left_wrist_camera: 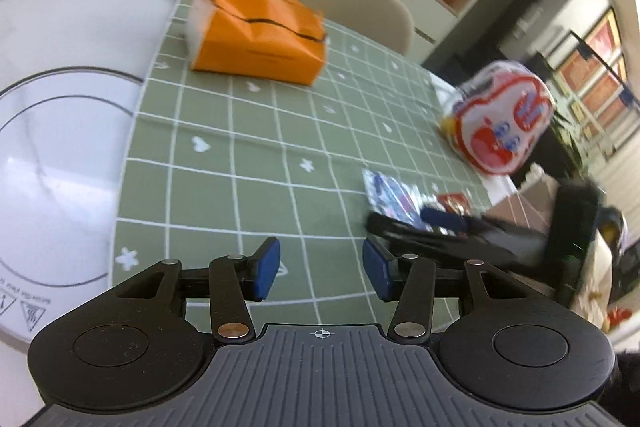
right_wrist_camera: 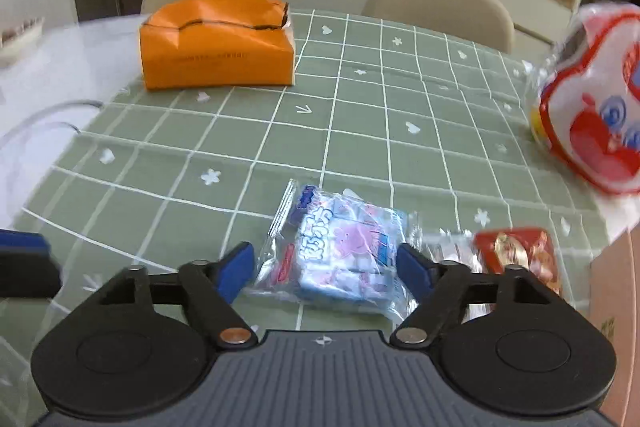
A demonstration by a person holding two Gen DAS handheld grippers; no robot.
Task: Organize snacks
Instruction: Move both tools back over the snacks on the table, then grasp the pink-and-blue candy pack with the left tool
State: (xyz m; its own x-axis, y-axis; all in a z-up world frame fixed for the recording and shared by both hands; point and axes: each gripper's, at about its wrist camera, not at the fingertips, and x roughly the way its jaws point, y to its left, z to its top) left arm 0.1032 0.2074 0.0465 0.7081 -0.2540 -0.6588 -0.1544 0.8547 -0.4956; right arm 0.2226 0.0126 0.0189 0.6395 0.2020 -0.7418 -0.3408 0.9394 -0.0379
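A blue-and-white snack packet (right_wrist_camera: 340, 247) lies flat on the green checked tablecloth (right_wrist_camera: 360, 131), and its wrapper fills the gap between the blue pads (right_wrist_camera: 236, 267) of my right gripper (right_wrist_camera: 326, 267). The jaws straddle it without visibly squeezing it. A small red packet (right_wrist_camera: 516, 255) lies just right of it. In the left wrist view my left gripper (left_wrist_camera: 322, 269) stands open over bare cloth, left of the same blue packet (left_wrist_camera: 390, 193) and the blurred right gripper (left_wrist_camera: 440, 223). A big red-and-white snack bag (right_wrist_camera: 592, 107) sits at the table's right edge.
An orange paper package (right_wrist_camera: 216, 47) lies at the back left of the cloth. White marble tabletop (left_wrist_camera: 60, 107) with ring markings extends left. A cardboard box (right_wrist_camera: 616, 287) stands off the right edge. Two beige chairs (right_wrist_camera: 440, 7) and a cabinet stand behind.
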